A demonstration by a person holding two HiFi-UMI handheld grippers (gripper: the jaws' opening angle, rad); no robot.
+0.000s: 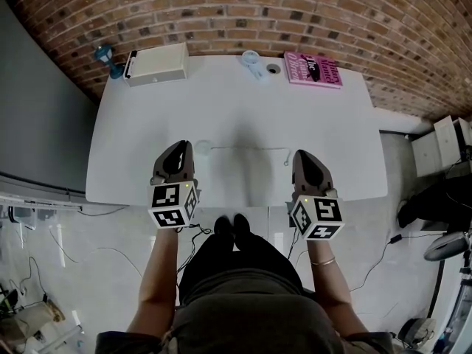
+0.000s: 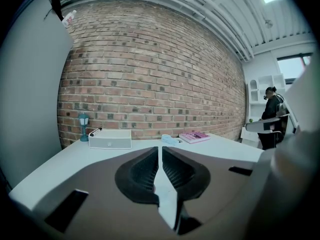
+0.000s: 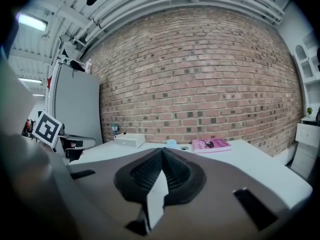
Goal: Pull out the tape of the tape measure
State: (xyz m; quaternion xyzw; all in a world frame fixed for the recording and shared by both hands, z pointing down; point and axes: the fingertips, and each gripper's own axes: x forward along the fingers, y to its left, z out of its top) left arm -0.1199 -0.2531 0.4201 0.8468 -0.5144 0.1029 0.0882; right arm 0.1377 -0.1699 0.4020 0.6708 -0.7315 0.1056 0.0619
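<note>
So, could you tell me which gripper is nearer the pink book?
Right. The right gripper is roughly in line with the pink book; the left gripper is off to the side.

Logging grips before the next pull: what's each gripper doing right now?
Left gripper: closed but for a thin slit, nothing held.
Right gripper: closed, nothing held.

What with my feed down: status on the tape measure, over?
Left gripper, right gripper shut, empty, at the near edge of the table. Tape lies drawn out between them. Nothing in the way.
</note>
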